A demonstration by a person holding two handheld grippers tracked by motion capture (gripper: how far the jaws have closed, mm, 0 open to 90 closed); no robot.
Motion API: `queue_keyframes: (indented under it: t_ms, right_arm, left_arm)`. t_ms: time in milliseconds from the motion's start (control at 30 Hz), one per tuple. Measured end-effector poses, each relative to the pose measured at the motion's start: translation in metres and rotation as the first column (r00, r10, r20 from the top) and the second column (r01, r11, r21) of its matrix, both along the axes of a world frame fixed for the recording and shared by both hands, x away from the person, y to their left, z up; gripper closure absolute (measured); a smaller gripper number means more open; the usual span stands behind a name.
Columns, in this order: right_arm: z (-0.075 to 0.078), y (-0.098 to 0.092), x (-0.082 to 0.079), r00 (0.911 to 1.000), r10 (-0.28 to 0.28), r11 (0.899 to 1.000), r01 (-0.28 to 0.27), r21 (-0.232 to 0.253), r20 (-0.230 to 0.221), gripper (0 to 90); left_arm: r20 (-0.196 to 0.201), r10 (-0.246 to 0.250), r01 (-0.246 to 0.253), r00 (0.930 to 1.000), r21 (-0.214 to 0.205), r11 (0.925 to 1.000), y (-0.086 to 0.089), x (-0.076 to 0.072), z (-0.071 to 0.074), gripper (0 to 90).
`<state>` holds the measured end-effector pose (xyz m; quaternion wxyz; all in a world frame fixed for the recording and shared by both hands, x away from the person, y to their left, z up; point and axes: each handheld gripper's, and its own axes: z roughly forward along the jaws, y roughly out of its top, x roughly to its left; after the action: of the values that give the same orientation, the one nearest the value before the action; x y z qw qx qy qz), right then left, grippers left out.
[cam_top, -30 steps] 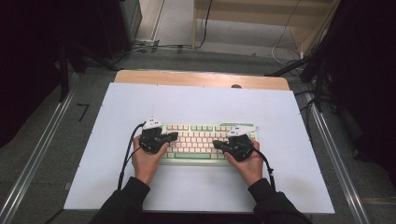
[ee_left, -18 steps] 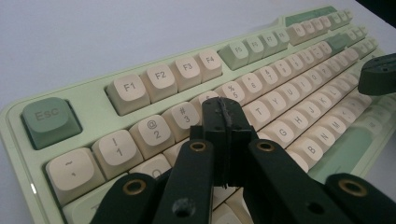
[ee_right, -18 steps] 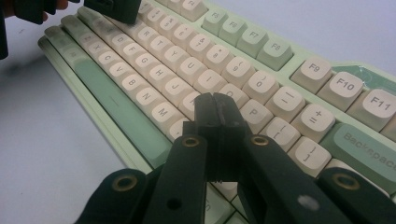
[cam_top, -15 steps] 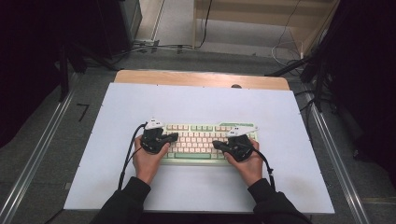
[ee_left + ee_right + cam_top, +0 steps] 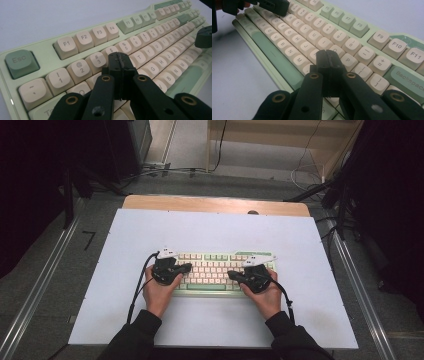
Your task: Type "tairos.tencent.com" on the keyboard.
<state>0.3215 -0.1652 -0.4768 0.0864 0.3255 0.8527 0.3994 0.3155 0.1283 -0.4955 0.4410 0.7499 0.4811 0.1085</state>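
**keycap_kev:** Going left to right. The left gripper sits over the left end of the green-and-cream keyboard, which lies flat on the white table, a bit toward the person's side of centre. In the left gripper view its jaws are pressed together with nothing between them, tip hovering somewhere around the W/E keys, just below the number row. Can't tell if it's actually touching a cap or floating just above.

**tab_over_space:** Same deal on the right. The right gripper has its jaws closed tight too, empty, with the tip above the area near the O/P keys. So both look like they're being used as pokers, if I had to guess.

**keycap_kev:** Yeah, and that's my worry. The closed tip looks about as wide as a keycap, so if it comes down off-centre it probably catches two keys at once. On the left, it's sitting right near the seam between neighbours.

**tab_over_space:** Also the board isn't held by anything. A push at an angle instead of straight down could probably skate it across that smooth table, or pivot it, since both grippers are near opposite ends.

**keycap_kev:** And the left gripper's cable loops beside the wrist. If it drags, it could tug the aim off.

**tab_over_space:** Pressing too hard with a rigid tip might scuff a cap too. Straight down and gentle seems safest.
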Motion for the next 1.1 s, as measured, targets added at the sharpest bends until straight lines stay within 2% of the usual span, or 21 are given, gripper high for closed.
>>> queue_keyframes:
  t_ms: [400,1100]
  right_arm:
    - [0.0,0.002,-0.001,1.0,0.006,1.0,-0.006,0.001,-0.002,87.6]
    - [-0.003,0.016,-0.003,0.9991,0.042,0.999,-0.042,0.004,-0.007,87.6]
  left_arm:
    - [0.023,-0.002,0.004,0.9997,-0.048,0.9988,0.003,-0.004,0.006,90.0]
    - [0.029,-0.003,0.005,0.9996,-0.062,0.9981,0.006,-0.007,0.009,90.0]
